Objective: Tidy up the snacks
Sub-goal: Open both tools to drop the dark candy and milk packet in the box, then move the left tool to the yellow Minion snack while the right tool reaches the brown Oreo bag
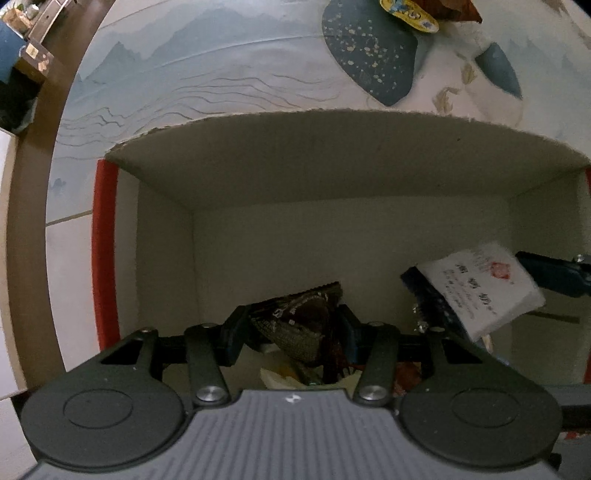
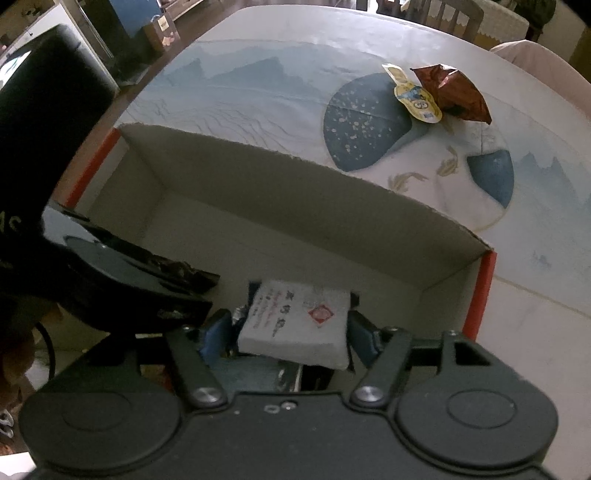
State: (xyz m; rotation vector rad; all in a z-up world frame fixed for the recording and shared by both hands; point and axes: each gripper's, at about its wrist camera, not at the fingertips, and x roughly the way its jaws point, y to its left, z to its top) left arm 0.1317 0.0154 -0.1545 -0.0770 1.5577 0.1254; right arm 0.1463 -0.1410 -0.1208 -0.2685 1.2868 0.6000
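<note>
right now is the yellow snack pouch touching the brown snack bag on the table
Touching: the right wrist view shows the yellow pouch lying against the brown bag, edges overlapping, no gap.

My left gripper (image 1: 291, 332) hides most of the dark packet (image 1: 299, 325) and the snacks beneath it. The white pack's (image 2: 295, 325) print is too blurred to read. My right fingers' (image 2: 216, 336) contact with that pack is unclear. The brown bag (image 1: 461, 9) is cut off.
</note>
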